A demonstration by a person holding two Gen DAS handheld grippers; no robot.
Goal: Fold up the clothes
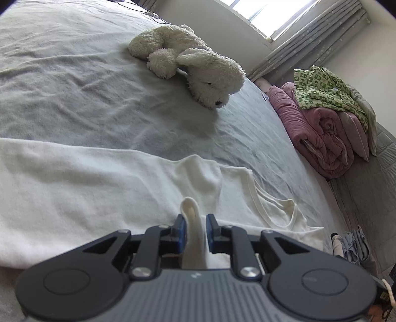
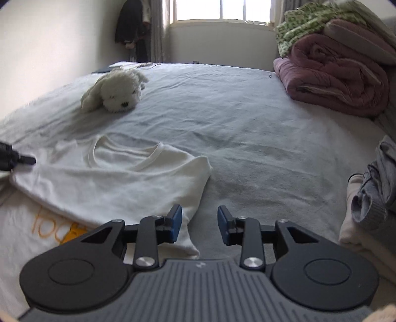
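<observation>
A white T-shirt (image 1: 99, 178) lies flat on the grey bed sheet (image 1: 74, 94), its neckline (image 2: 123, 153) facing the far side. A raised fold of the shirt stands as a loose loop between the pads of my left gripper (image 1: 195, 223), and they do not pinch it flat. My right gripper (image 2: 200, 223) is open just above the sheet. Its left pad hovers over the shirt's folded-in side (image 2: 193, 198), with nothing between the fingers. The left gripper's black fingertips (image 2: 27, 160) show at the shirt's far left edge in the right wrist view.
A white plush dog (image 2: 116, 91) lies beyond the shirt. A rolled pink quilt (image 2: 334, 71) with a green patterned cloth (image 2: 304, 22) sits at the right. Grey and cream clothes (image 2: 371, 195) are piled at the right edge. Under the shirt lies a white garment with orange print (image 2: 44, 228).
</observation>
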